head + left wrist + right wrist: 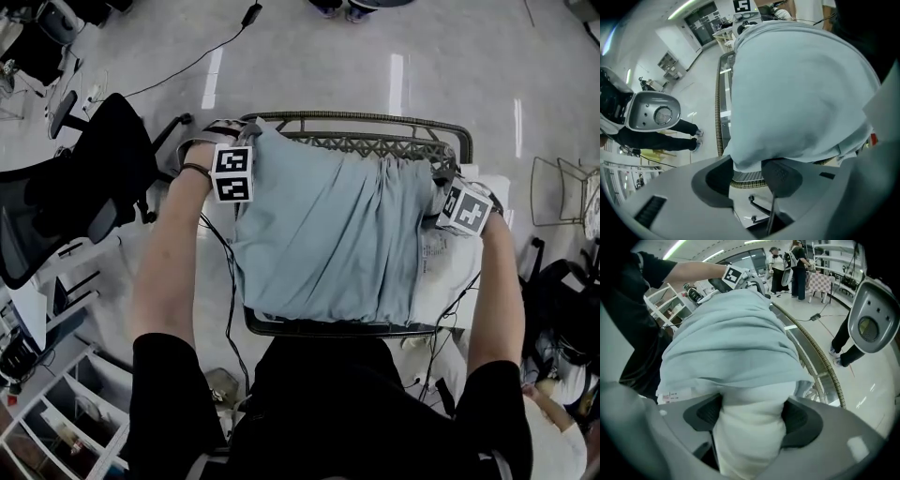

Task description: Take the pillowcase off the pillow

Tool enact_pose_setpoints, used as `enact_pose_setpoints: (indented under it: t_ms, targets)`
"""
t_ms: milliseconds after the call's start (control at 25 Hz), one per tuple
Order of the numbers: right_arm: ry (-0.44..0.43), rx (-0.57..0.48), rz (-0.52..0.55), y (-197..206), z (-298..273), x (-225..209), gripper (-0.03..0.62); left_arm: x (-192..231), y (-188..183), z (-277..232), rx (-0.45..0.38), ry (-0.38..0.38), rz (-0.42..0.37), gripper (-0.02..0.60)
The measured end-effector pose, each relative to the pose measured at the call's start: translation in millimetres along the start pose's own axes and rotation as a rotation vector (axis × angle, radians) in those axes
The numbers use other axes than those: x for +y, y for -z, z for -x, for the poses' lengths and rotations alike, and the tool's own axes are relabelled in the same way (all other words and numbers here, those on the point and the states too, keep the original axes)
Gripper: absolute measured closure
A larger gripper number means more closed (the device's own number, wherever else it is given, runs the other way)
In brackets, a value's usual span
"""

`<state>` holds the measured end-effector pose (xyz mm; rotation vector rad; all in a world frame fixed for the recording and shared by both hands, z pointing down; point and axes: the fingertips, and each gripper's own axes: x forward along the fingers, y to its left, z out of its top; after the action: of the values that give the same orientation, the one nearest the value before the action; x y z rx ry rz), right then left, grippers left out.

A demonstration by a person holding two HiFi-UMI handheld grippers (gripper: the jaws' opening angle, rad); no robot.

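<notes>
No writing can be read in any view.
A white label (674,395) at the edge of the pillow (750,437) carries small red and dark print, too fine to read. The left marker cube (232,172) and the right marker cube (466,208) show only black-and-white square patterns, no letters or numbers.

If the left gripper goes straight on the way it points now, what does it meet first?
Most likely the light blue pillowcase: its corner hangs between the left gripper's open fingers. Just behind it lies the woven rim, though depth is hard to judge.
</notes>
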<state>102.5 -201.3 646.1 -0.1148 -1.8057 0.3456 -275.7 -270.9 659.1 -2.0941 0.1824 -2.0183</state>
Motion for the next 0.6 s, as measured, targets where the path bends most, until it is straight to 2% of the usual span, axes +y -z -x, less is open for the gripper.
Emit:
enact_pose_setpoints:
  t_ms: [80,120,200,280,320,400,440,600]
  targets:
    - [0.031,-0.013,0.024,-2,6,9,0.238,4,2,5,0.012,-0.051,-0.033,0.472]
    - [0.047,-0.015,0.036,-3,8,15,0.259,10,3,9,0.017,-0.095,-0.034,0.471]
    - [0.07,-0.023,0.052,-6,10,26,0.282,20,5,19,0.021,-0.158,-0.023,0.3]
    - [0.085,-0.037,0.062,-10,11,35,0.295,16,3,24,0.033,-0.137,-0.073,0.284]
    - [0.092,-0.042,0.065,-11,12,39,0.303,9,2,24,0.044,-0.104,-0.114,0.303]
    - [0.108,-0.048,0.067,-12,14,46,0.313,-10,0,24,0.055,-0.047,-0.165,0.466]
    - [0.114,-0.053,0.062,-12,16,48,0.318,-18,0,26,0.048,-0.036,-0.157,0.525]
    - [0.128,-0.07,-0.004,-8,31,50,0.327,-30,15,49,-0.005,-0.048,0.011,0.569]
